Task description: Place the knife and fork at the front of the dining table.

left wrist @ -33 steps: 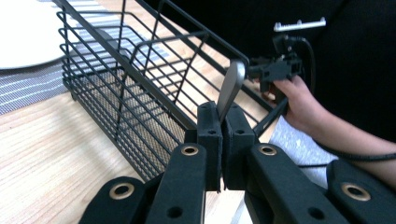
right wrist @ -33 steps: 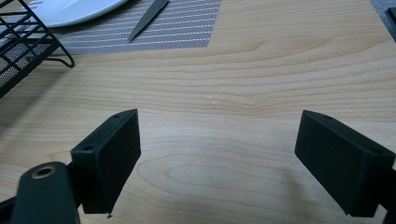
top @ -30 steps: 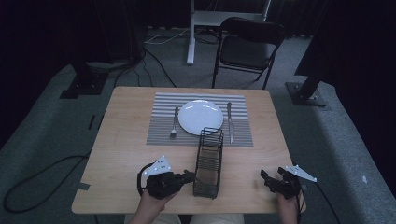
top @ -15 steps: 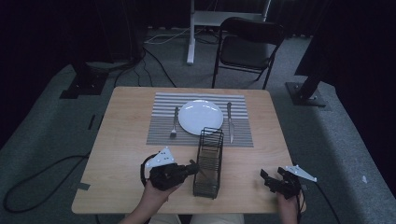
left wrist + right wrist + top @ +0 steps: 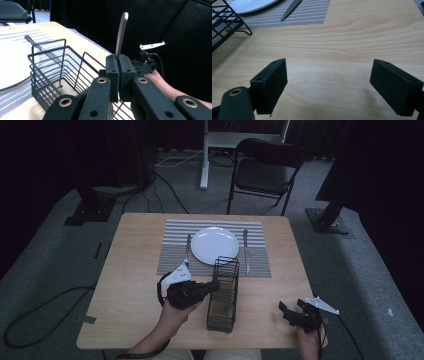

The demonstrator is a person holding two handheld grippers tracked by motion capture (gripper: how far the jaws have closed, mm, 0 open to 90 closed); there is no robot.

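The wooden table [image 5: 135, 270] carries a striped placemat [image 5: 172, 257] at its far middle. On the placemat lies a white plate [image 5: 215, 245], with a fork [image 5: 187, 251] just to its left and a knife [image 5: 246, 251] just to its right, both pointing near to far.

Nearer than the placemat, at the table's middle, stands a black wire basket [image 5: 223, 295], long and narrow, its far end overlapping the placemat's near edge. In the left gripper view its open top and thin bars sit to the left of the gripper's fingers [image 5: 112, 75], with the plate and knife beyond it.

The left gripper [image 5: 212, 286] is at the basket's left side, its tip at the basket's upper rim, held by a hand [image 5: 172, 312] that comes in from the near edge. Its fingers are pressed close together on the thin metal handle [image 5: 121, 35] of a piece of cutlery, which stands upright above them; the working end is hidden below, so what kind it is cannot be told.

The right gripper [image 5: 290, 312] sits at the near right of the table, well apart from the basket. Its fingers [image 5: 270, 85] stand wide, with only bare table between them.
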